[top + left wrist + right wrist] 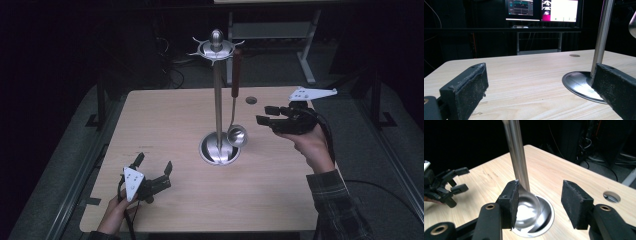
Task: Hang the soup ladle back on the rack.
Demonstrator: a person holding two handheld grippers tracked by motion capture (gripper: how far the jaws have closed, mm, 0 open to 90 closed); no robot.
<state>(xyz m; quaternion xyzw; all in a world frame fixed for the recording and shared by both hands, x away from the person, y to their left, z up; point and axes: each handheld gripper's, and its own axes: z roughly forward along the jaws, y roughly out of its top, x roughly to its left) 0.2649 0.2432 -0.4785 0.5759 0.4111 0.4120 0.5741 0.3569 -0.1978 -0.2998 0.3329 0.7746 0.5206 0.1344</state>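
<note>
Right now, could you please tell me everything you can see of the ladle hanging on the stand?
The ladle has a dark reddish-brown handle, a thin metal shaft and a round, shiny steel bowl. It hangs upright from a hook on the crown of the stand, bowl lowest, just above the stand's round base, right of the pole. In the right gripper view the bowl sits close by one pad; contact is unclear.

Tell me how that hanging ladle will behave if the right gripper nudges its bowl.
The ladle hangs freely from the stand by its handle top, so it will probably swing. Its polished bowl looks slippery against the pads. It appears rigid metal, unlikely to bend.
</note>
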